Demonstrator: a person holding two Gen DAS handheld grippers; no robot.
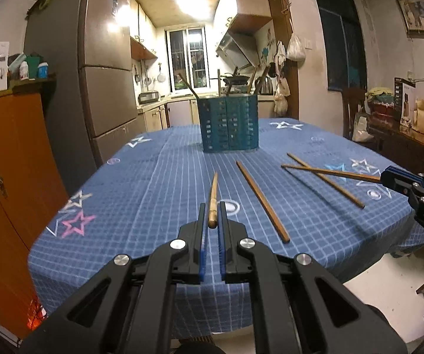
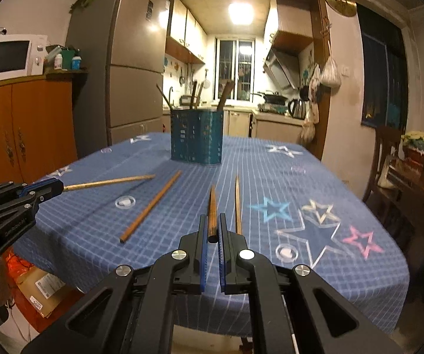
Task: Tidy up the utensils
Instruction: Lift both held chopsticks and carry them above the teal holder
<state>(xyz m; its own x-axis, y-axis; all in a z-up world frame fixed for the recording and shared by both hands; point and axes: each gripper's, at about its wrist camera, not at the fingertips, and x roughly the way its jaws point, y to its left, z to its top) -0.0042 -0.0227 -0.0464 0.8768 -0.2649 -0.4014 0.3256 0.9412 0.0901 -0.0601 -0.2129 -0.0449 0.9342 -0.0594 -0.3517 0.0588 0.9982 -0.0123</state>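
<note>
A blue slotted utensil holder (image 1: 228, 124) (image 2: 196, 135) stands at the far middle of the table with several utensils in it. My left gripper (image 1: 212, 206) is shut on the thick end of a pale bamboo chopstick (image 1: 214, 188), lifted off the cloth and pointing at the holder. My right gripper (image 2: 212, 218) is shut on a darker chopstick (image 2: 212, 203), also raised. Each gripper shows in the other's view: the right gripper (image 1: 384, 177) and the left gripper (image 2: 58, 187). Two loose chopsticks lie on the cloth, one in the middle (image 1: 262, 200) (image 2: 150, 206) and one further right (image 1: 327, 181) (image 2: 237, 203).
The table wears a blue checked cloth (image 1: 153, 177) with stars. A grey fridge (image 1: 105, 59) and an orange cabinet (image 1: 11, 162) with a microwave (image 2: 8, 57) stand on the left. A wooden chair (image 2: 386, 159) and a cluttered side table (image 1: 404, 124) are on the right. A cardboard box (image 2: 43, 290) lies on the floor.
</note>
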